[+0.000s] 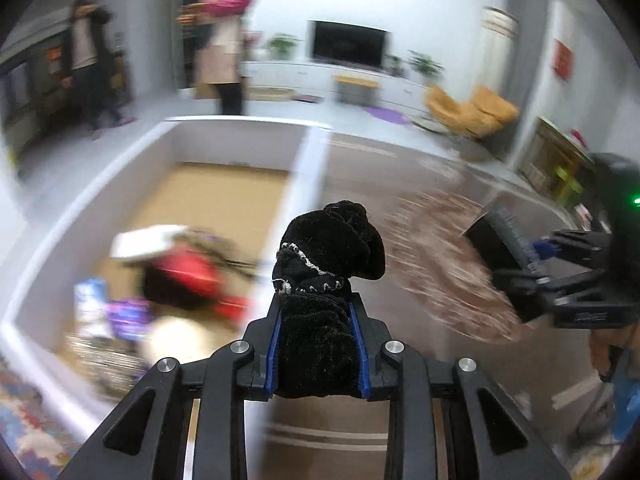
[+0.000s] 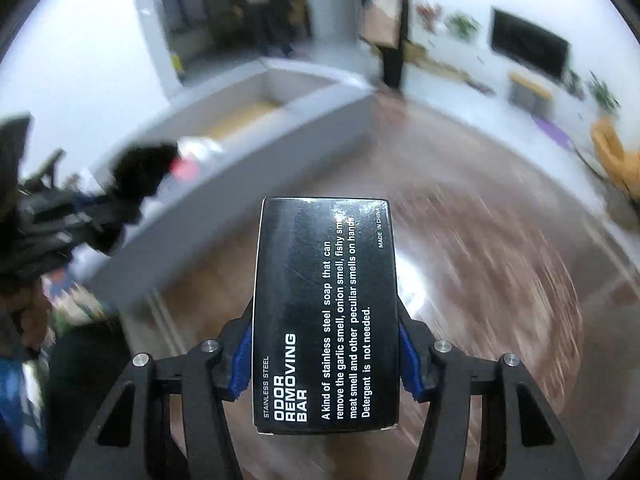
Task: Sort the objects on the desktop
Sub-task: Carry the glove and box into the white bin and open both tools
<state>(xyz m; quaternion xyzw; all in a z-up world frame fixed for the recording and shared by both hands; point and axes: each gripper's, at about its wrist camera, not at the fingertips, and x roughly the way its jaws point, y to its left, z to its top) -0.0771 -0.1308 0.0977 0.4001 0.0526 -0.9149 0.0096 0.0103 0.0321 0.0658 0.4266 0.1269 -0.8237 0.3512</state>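
Observation:
My left gripper (image 1: 318, 312) is shut on a rolled black sock (image 1: 328, 280) with white stitching and holds it above the right wall of a white storage box (image 1: 308, 184). My right gripper (image 2: 326, 340) is shut on a black box (image 2: 326, 312) printed "odor removing bar" and holds it over the brown tabletop (image 2: 480, 264). In the left wrist view the right gripper (image 1: 536, 264) with the black box (image 1: 500, 244) is at the right. In the right wrist view the left gripper (image 2: 100, 208) with the sock (image 2: 140, 172) is at the left, over the white box (image 2: 248, 168).
The white box holds several blurred items, among them a red one (image 1: 188, 272) and a purple packet (image 1: 128, 316). A brownish round mat (image 1: 448, 264) lies on the table. Two people (image 1: 224, 32) stand beyond the table. A patterned rug (image 1: 28, 420) is at the lower left.

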